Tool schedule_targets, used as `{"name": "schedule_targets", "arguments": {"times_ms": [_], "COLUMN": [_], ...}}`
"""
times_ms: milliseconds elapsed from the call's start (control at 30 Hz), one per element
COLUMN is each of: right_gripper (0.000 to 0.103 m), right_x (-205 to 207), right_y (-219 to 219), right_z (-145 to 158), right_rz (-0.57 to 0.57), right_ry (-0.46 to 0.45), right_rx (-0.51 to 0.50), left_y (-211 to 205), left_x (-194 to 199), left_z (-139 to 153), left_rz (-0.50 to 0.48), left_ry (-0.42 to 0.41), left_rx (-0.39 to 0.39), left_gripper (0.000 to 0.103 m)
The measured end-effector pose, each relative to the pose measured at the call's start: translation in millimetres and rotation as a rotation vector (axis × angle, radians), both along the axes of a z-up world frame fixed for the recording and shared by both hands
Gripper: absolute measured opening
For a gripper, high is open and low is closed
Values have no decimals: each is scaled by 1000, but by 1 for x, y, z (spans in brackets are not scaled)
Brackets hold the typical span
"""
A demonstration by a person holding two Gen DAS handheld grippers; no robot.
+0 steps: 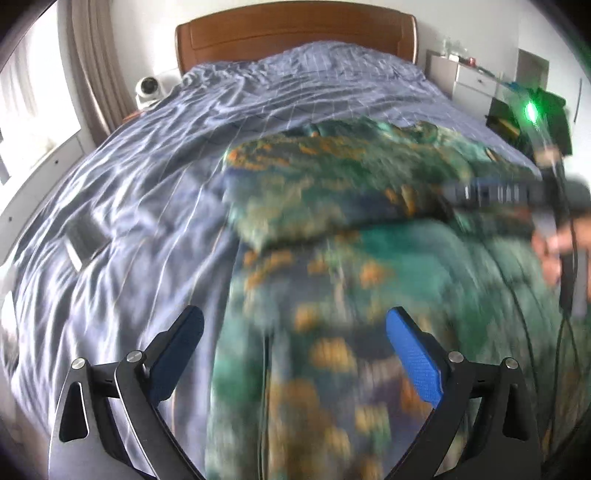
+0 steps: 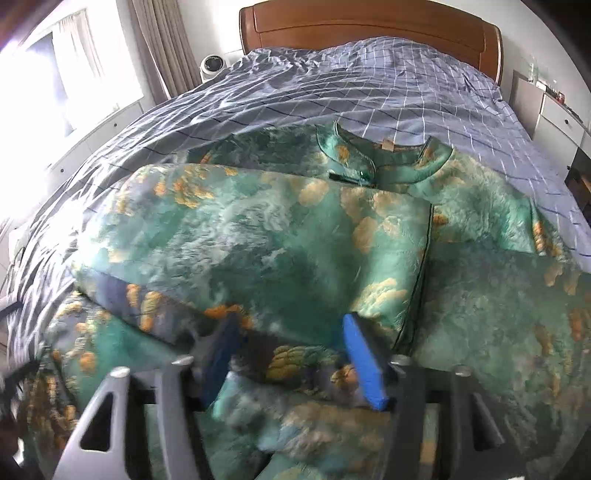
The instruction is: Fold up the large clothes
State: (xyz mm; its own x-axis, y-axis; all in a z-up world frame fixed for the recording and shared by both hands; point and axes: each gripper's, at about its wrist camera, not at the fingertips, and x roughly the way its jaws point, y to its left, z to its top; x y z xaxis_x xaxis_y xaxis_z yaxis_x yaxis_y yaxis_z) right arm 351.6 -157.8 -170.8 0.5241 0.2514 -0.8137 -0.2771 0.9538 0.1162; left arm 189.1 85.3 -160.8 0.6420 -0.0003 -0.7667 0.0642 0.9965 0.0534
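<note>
A large green garment [image 2: 280,236] with orange cloud patterns lies spread on the blue checked bedcover [image 2: 406,96], its collar [image 2: 388,162] toward the headboard. One side is folded over the body. My right gripper [image 2: 291,350] stands open low over the near edge of that fold, and a bunched bit of cloth lies loose between its blue pads [image 2: 364,362]. My left gripper [image 1: 295,328] is wide open above the garment's [image 1: 332,258] left part, with nothing between its fingers. The left wrist view is blurred; it shows the right gripper [image 1: 495,194] and the person's hand [image 1: 554,243] at the right edge.
A wooden headboard [image 2: 369,26] closes the far end of the bed. A white dome camera [image 2: 212,66] stands at the far left corner, beside curtains [image 2: 162,48] and a bright window. White drawers [image 2: 557,110] stand right of the bed. A green light [image 1: 531,110] glows at far right.
</note>
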Motion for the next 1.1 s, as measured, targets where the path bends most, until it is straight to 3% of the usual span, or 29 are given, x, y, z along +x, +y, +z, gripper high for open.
{"name": "schedule_targets", "arguments": {"times_ms": [67,200,300,467,633,767,1100], "right_gripper": [81,81,82,82,82,82,82], "right_x": [-15,-60,-106,-182,-240,-266,-281], "right_y": [1,1,-6,-24,-41,-56,-73], "right_z": [18,45,58,57,48,50,51], "right_rz": [-1,17,12,-68,-122,-169,-248], "right_ry": [-30,-94,-145,-199,-192,-222,-253], "right_rx": [-1,-37,-48,-105,-143,-158,-134], "left_y": [-3,-11,-24,-47,-64,-76,-79], "left_x": [-20,-43,-54,-68,-83,-94,-110], "left_z": [1,8,17,20,20,20,25], "left_rz": [-5,-28,-62,-104,-138,-163,-149], "left_ry": [3,14,-19,-30,-22,-28,-45], "left_rx": [-11,-77,-84,-72,-86,-48,-9], "left_gripper": [99,99,99,99,99,99,99]}}
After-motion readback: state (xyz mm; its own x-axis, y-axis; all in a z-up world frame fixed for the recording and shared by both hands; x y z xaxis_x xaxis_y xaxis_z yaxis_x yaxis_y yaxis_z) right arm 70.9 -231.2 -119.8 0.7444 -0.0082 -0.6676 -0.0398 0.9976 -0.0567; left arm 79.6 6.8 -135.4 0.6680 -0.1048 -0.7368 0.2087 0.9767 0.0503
